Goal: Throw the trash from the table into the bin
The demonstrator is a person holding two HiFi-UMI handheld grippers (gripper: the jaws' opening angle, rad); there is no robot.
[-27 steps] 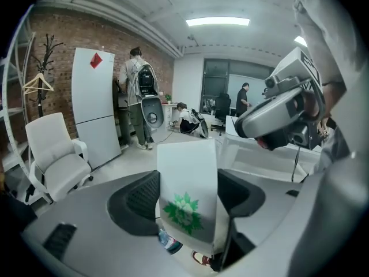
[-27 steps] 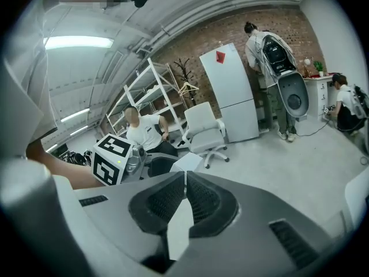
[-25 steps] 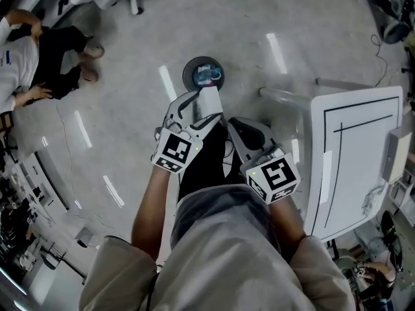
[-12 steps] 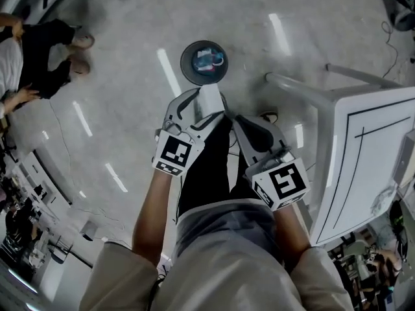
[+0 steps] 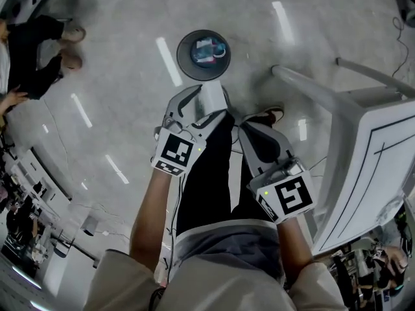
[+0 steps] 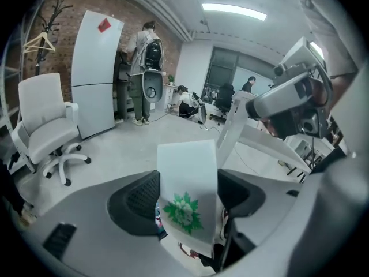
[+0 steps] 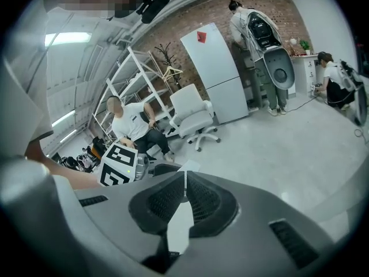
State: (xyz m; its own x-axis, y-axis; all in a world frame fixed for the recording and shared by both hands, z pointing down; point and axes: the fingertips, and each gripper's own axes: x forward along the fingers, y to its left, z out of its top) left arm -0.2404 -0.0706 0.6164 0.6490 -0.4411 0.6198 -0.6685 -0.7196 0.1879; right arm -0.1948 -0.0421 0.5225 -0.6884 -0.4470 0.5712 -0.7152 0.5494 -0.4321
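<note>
A dark round bin (image 5: pixel 203 55) with trash in it stands on the floor, ahead of both grippers. My left gripper (image 5: pixel 202 103) is shut on a white packet (image 5: pixel 211 96) with a green print (image 6: pixel 184 210), which stands up between the pads (image 6: pixel 138 199). The packet hangs just short of the bin's near rim in the head view. My right gripper (image 5: pixel 246 126) is beside the left one, to its right, shut with nothing between its pads (image 7: pixel 203 199). The left gripper's marker cube (image 7: pixel 118 166) and a corner of the packet (image 7: pixel 189 166) show past the right jaws.
A white table (image 5: pixel 382 167) with slanted legs (image 5: pixel 305 86) stands close on the right. A seated person (image 5: pixel 39 44) is at the far left, a white office chair (image 7: pixel 193 117) and a white cabinet (image 7: pixel 216 77) farther off. The person's legs are below the grippers.
Both grippers have sunk toward the floor, the packet still in the left one. In the head view the bin has slid up the frame and the table edge has shifted right.
</note>
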